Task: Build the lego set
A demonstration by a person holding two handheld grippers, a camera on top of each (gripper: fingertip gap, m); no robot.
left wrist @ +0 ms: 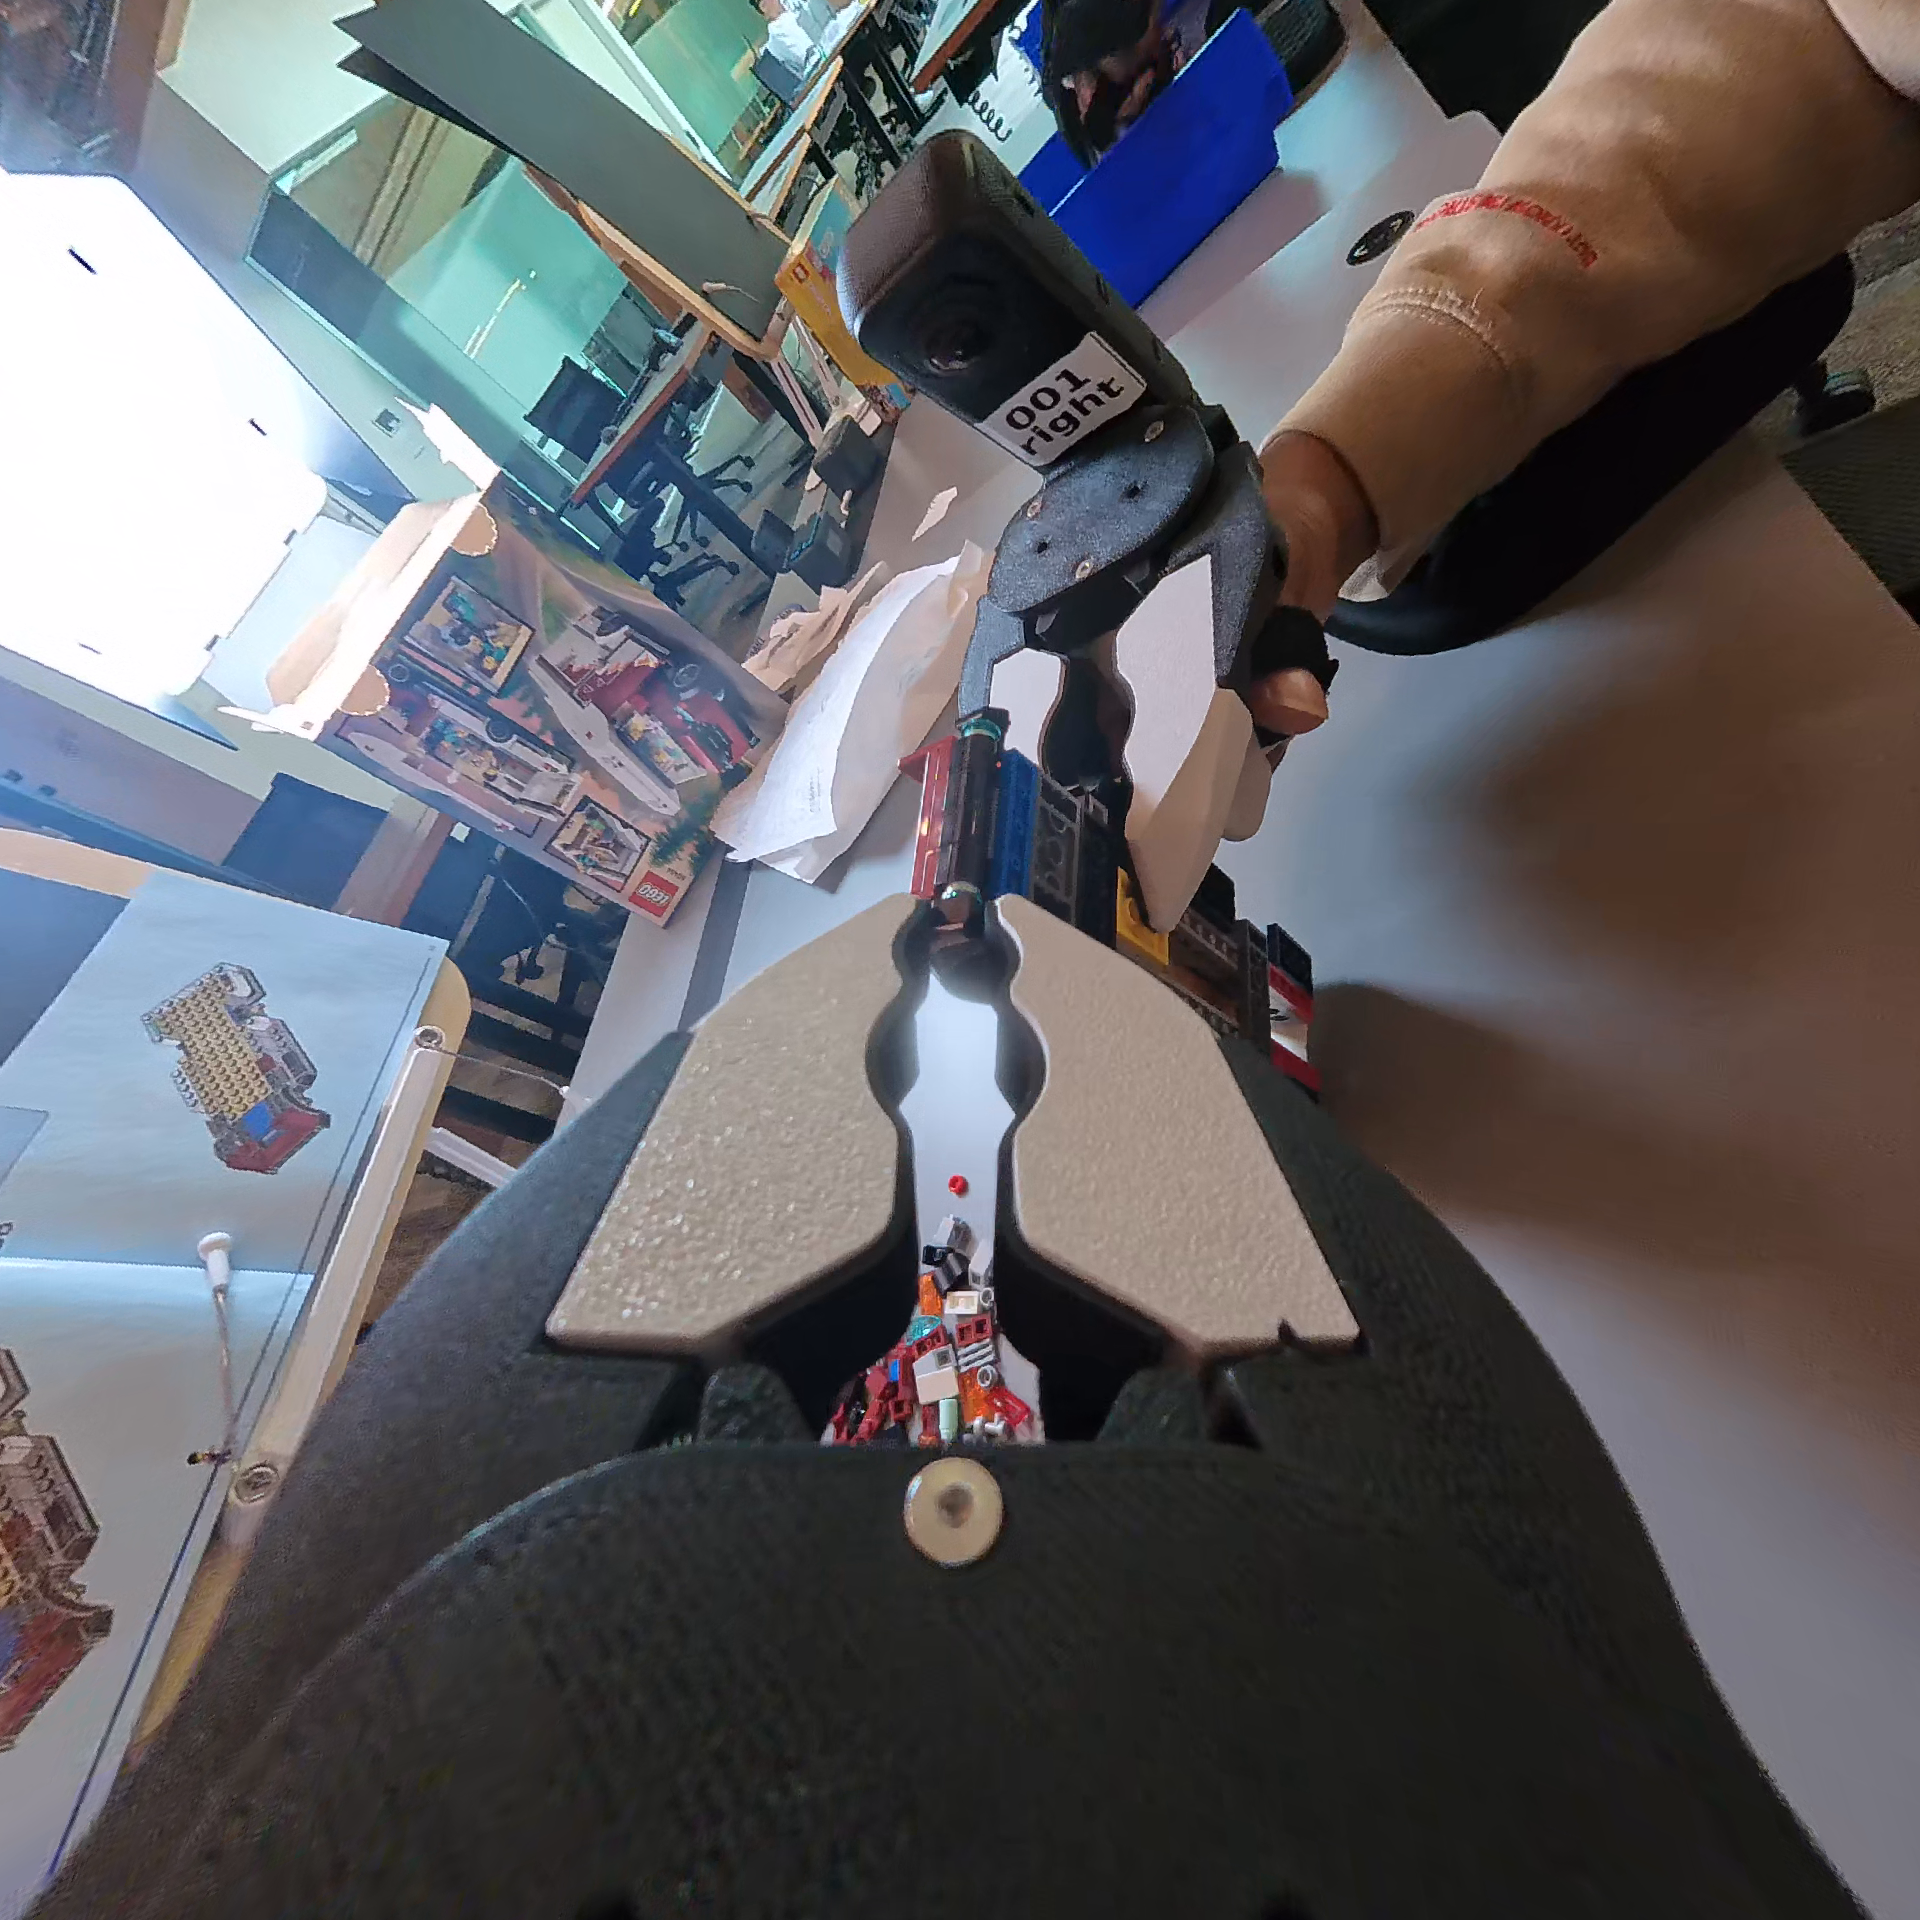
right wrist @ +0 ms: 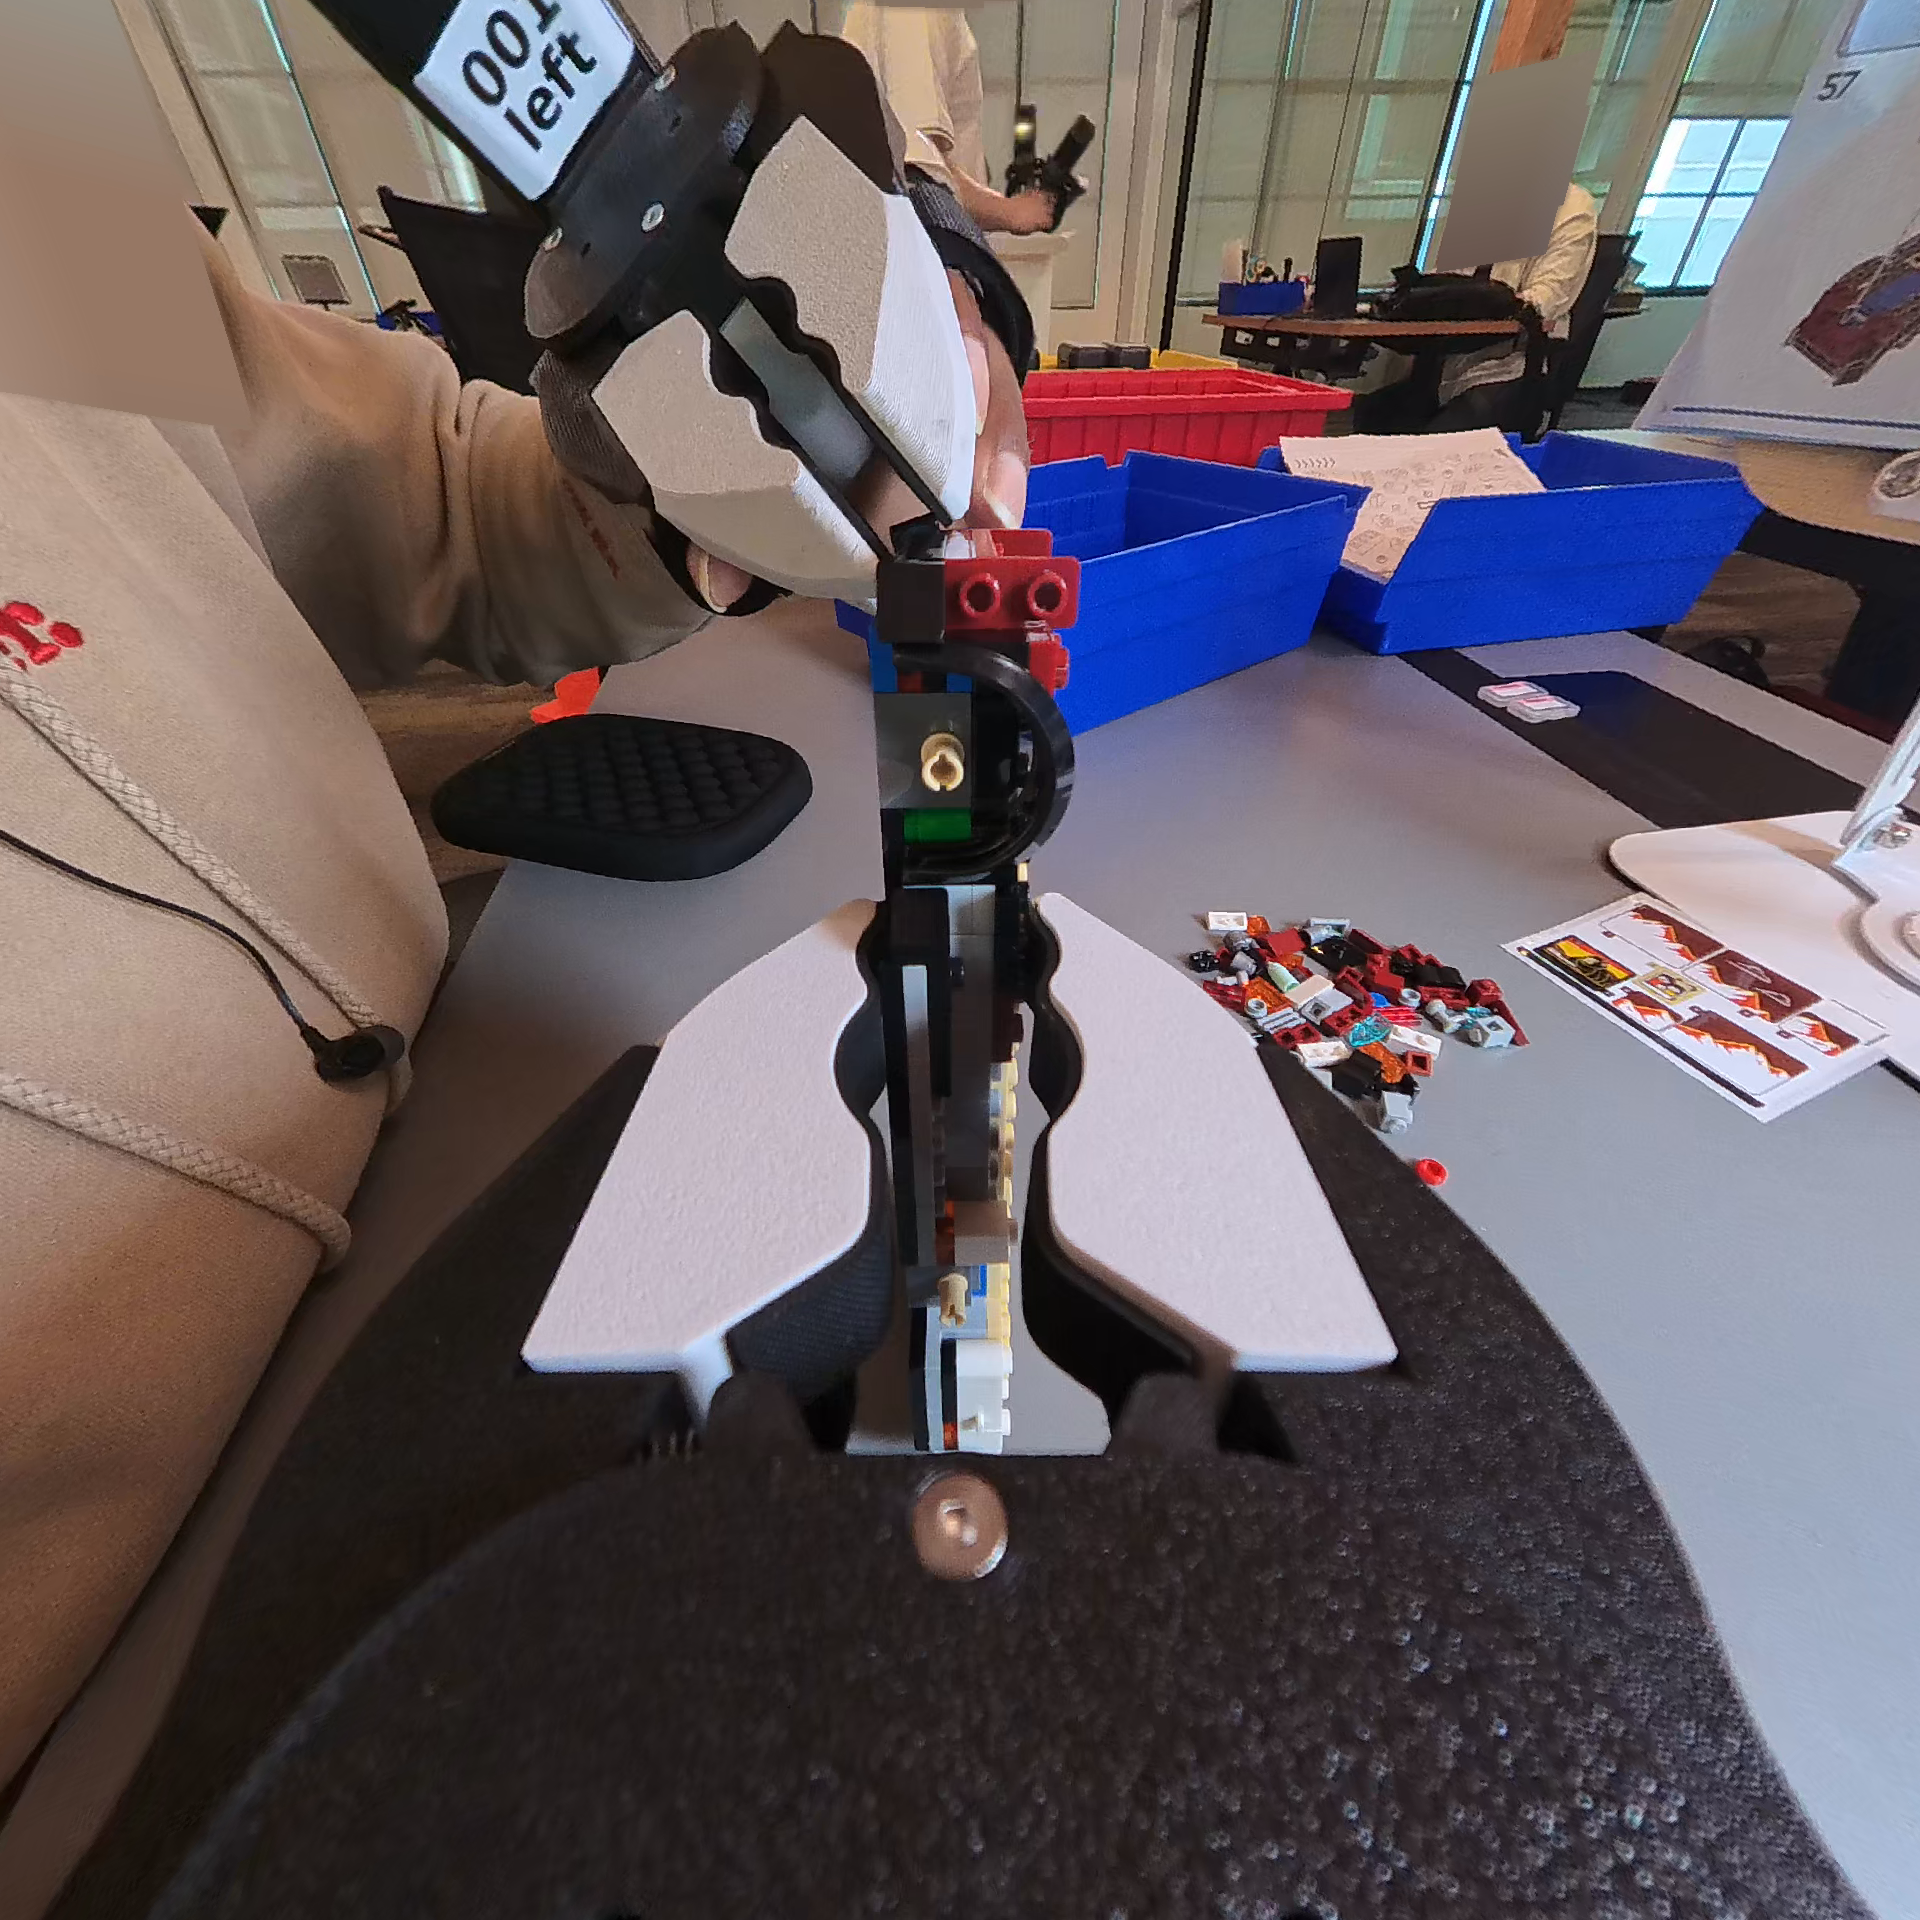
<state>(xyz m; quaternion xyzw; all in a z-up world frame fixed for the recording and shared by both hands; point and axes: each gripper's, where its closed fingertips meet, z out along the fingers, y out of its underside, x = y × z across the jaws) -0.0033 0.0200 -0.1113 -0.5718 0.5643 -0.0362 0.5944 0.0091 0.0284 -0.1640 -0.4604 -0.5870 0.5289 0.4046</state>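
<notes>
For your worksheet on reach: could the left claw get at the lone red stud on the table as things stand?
Probably not at once: the left claw is shut on a small black piece atop the brick model; the red stud itself lies unobstructed.

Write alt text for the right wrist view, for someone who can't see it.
The right gripper clamps a brick model upright over a grey table, while the left gripper pinches a small piece at its top. Loose bricks lie right.

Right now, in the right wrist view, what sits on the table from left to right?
Black chair armrest → brick model clamped in the right gripper → pile of loose bricks → small red stud → sticker sheet.
</notes>
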